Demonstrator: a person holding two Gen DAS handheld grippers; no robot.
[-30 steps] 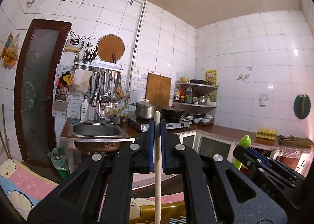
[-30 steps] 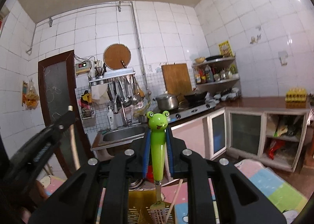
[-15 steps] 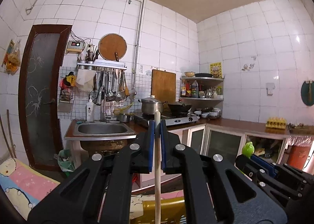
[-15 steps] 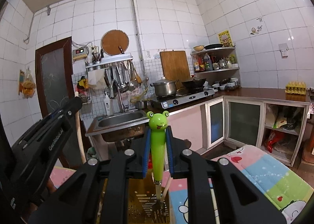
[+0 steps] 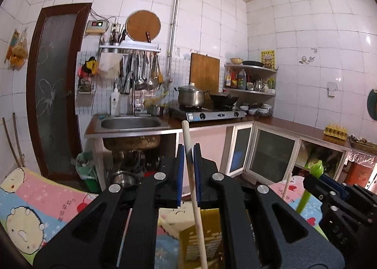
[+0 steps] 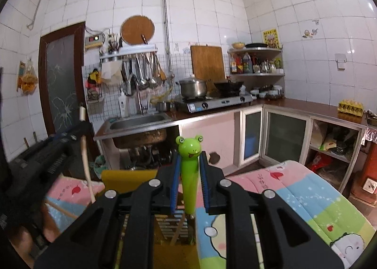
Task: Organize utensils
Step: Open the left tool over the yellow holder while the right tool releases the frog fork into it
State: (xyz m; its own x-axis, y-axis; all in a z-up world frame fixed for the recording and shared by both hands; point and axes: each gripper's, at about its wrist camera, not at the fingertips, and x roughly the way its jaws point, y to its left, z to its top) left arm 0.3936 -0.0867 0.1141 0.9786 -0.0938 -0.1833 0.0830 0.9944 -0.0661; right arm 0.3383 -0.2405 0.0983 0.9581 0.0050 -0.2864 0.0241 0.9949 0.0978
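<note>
The frog fork stands upright between the blue pads of the right gripper. The jaws look a bit wider than the green handle, so I cannot tell if they squeeze it or have just let go. Its metal end goes down out of sight, over the yellow rack below. The handle is smooth plastic, light and stiff. It could slip, so the thick middle of the handle is the best place to pinch.

The stick is a thin, pale wooden rod, maybe a chopstick. It stands nearly upright in the left gripper. There is a thin gap beside it, so here too I cannot tell if the grip is tight. Its low end drops toward the rack. It is very light and hard, and it may tip or roll if held loosely. Holding it near the middle keeps it steady.

The rack sits on a bright cartoon mat. Behind are a sink, a stove and a pot.
</note>
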